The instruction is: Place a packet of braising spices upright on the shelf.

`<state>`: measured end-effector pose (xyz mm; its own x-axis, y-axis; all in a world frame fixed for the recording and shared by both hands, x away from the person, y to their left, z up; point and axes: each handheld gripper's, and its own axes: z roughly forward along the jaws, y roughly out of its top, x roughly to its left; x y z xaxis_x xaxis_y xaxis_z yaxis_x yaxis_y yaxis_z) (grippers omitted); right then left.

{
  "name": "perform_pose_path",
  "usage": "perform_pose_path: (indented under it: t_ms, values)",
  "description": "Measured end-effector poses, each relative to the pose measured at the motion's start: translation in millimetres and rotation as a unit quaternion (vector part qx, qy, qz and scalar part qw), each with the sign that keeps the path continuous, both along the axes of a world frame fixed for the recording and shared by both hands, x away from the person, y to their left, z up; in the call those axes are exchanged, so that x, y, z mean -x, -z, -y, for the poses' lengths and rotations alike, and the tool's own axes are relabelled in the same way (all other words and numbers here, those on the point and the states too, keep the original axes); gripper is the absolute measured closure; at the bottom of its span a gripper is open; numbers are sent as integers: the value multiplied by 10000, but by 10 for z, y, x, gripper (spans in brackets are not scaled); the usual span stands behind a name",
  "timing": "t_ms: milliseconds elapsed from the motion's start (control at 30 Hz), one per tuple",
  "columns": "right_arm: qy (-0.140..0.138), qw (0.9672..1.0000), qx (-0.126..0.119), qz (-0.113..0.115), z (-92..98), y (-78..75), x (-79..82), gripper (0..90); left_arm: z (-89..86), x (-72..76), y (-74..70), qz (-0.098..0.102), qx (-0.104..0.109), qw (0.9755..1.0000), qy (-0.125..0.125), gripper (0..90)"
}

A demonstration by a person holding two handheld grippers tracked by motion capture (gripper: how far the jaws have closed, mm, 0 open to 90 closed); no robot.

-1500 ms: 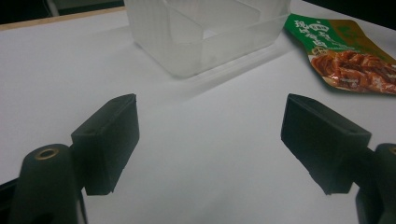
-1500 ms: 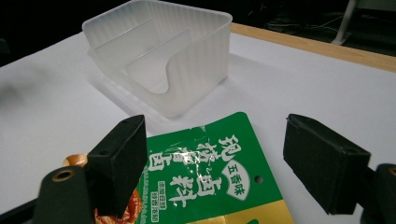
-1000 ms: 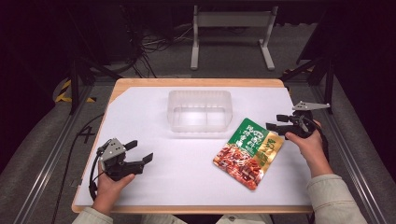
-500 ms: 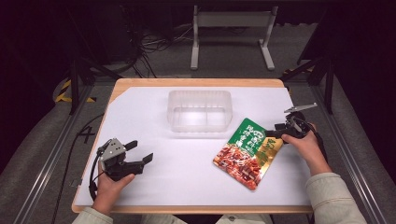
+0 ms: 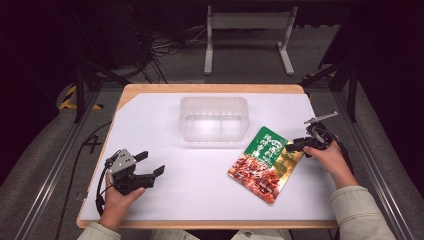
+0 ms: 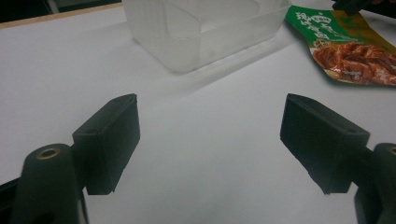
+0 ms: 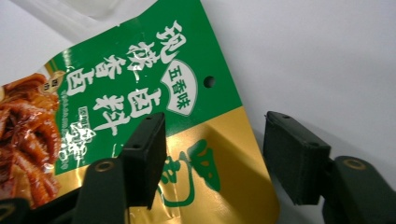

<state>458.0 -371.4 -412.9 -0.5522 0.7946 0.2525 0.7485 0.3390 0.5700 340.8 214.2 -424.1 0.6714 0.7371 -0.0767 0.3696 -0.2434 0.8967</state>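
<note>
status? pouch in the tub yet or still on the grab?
Not in yet. Done: right gripper has come down over the pouch, jaws astride its gold corner and just closing, pads not visibly pressing. In hand: that grasp. Left: lift the pouch, probably into the clear tub, which holds nothing. Left gripper sits open on the table.
</note>
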Motion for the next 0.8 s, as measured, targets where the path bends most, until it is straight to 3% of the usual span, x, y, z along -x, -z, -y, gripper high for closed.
perform_pose_path:
  t_ms: [200, 433, 600, 700, 800]
  values:
    - [-16, 9999, -16, 112, -1, -69, 46, 473, -6, -3, 1, -11, 20, 10000, -28, 207]
    - [-128, 9994, -277, 161, -3, -172, 117, 577, 9, -11, 4, -14, -31, 10000, -2, 207]
    - [-417, 9985, -344, -27, -53, -150, 135, 610, 12, -11, 4, -17, -33, 10000, -7, 207]
    - [-690, 9972, -126, -268, -151, -48, 130, 639, 13, -12, 3, -15, -37, 10000, -4, 207]
    - [-721, 9971, 116, -213, -198, -29, 132, 729, 9, -12, 2, -7, -39, 10000, 2, 208]
